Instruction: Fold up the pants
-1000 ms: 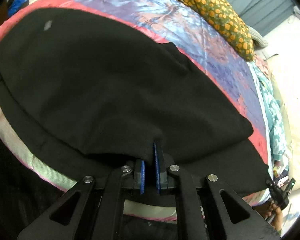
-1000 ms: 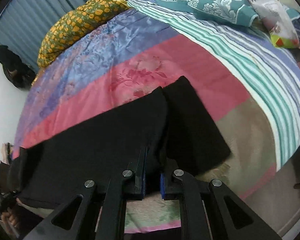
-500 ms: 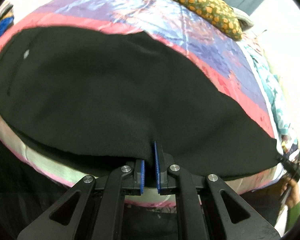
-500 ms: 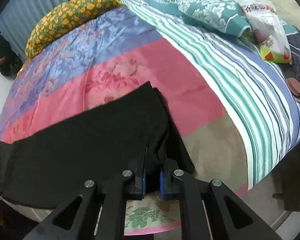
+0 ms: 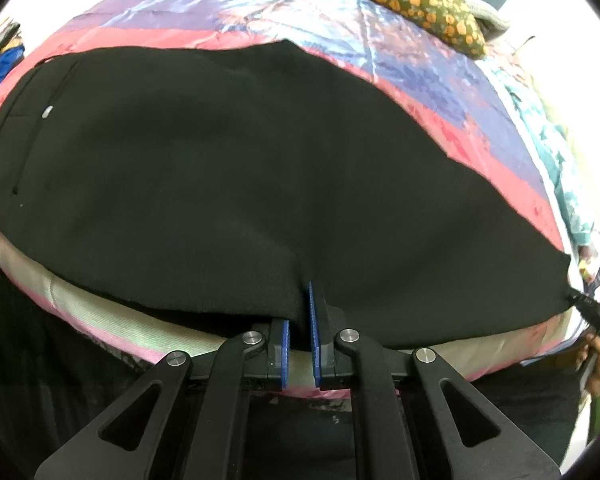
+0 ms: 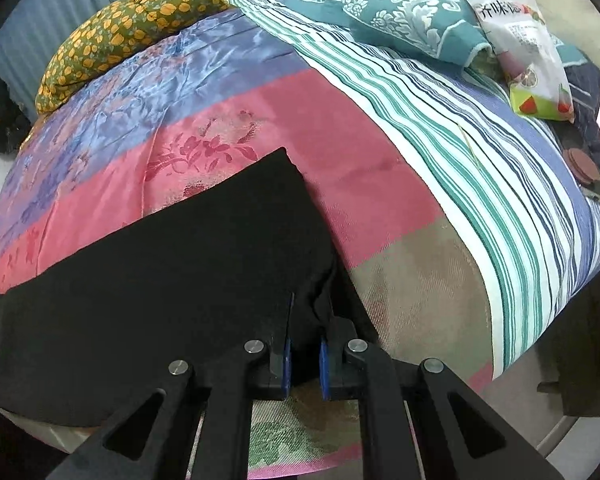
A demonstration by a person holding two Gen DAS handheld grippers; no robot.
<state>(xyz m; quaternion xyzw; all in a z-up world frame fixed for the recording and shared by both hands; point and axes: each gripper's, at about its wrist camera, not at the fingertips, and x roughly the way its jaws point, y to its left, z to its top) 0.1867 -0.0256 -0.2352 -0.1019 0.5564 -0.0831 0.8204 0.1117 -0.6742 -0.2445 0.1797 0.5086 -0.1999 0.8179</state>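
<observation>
Since a second ago both my claws have drawn the black pants (image 5: 260,168) toward the near edge of the bed, and the leg once spread at lower right in the right wrist view is now covered. My left gripper (image 5: 299,320) is pinched on the pants' near hem; my right gripper (image 6: 305,332) clamps bunched cloth at their lower right corner. Beyond lie the pink and purple satin quilt (image 6: 228,92), a striped sheet (image 6: 480,152) at right, and an orange-spotted pillow (image 6: 120,32) at upper left.
</observation>
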